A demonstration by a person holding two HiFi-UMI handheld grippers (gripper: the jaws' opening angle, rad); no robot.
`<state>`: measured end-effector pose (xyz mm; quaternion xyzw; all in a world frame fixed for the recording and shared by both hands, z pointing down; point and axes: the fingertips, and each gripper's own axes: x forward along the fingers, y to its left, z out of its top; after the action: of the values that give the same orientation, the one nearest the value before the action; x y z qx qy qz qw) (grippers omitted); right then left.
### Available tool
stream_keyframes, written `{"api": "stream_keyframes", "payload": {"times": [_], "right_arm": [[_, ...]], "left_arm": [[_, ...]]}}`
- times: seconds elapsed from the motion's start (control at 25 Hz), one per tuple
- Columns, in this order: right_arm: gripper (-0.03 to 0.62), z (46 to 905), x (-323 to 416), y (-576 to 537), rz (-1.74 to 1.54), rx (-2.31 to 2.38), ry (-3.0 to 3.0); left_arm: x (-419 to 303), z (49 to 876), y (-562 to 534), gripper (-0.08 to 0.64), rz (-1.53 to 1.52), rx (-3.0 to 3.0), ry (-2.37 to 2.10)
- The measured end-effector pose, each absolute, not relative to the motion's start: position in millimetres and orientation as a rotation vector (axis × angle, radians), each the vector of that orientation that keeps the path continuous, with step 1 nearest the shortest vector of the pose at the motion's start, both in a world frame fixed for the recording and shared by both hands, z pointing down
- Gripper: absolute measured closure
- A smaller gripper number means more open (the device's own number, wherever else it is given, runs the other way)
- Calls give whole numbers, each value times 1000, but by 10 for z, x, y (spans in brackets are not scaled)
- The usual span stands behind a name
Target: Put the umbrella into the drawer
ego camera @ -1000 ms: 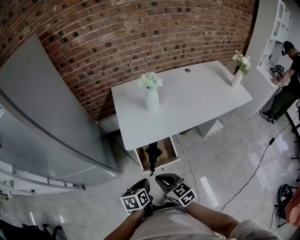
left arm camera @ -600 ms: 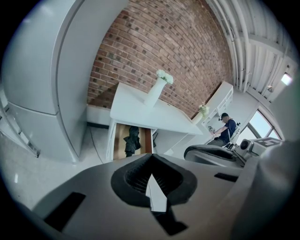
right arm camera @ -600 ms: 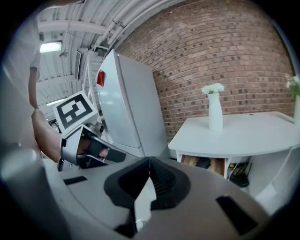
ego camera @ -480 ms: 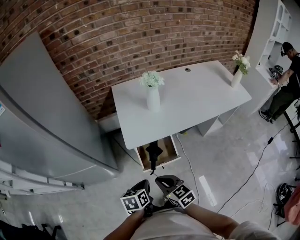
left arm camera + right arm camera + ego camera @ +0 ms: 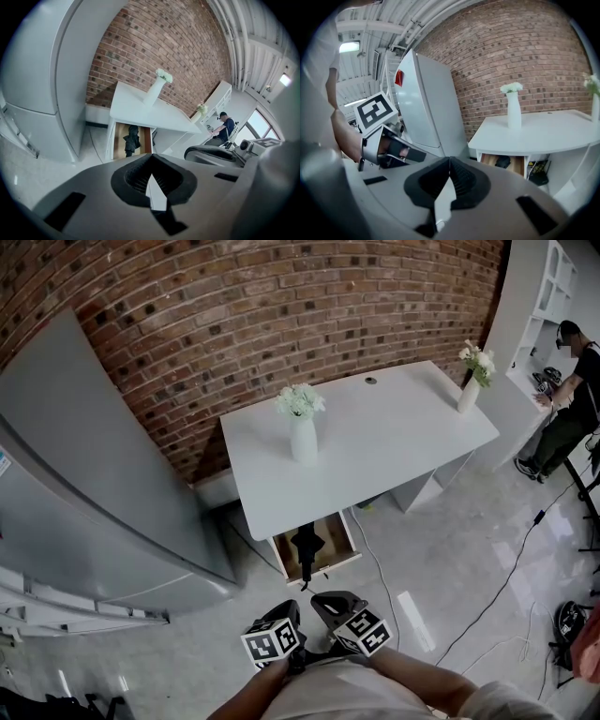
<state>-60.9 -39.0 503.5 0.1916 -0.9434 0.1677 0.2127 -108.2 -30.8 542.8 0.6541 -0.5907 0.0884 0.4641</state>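
Brick wall (image 5: 281, 324) and big grey fridge (image 5: 84, 474) are picked up by all three views. White desk (image 5: 375, 460) is taken in whole only from the head view. Person (image 5: 567, 395) by the shelves is caught by the head and left gripper views, not by the right one. Open drawer (image 5: 337, 538) under the desk is shown best in the left gripper view, where the black umbrella (image 5: 131, 139) is seen lying lengthwise inside. In the right gripper view only a dark bit of it is glimpsed. Left gripper (image 5: 151, 168) and right gripper (image 5: 449, 168) are both held closed on nothing. The umbrella is found well ahead of both sets of jaws, nowhere near them.
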Motion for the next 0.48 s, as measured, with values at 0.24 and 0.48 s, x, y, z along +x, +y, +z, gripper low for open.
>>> {"api": "stream_keyframes", "payload": {"times": [0.24,0.48], "right_arm": [[575,5019,-611,-368,471,526,-2615],[575,5028,-627,-359,467,518,-2611]], "left_arm": [[-1084,5424,-294,554,212,1604,-1452],[-1109,5432,-285,554,200,1595,-1453]]}}
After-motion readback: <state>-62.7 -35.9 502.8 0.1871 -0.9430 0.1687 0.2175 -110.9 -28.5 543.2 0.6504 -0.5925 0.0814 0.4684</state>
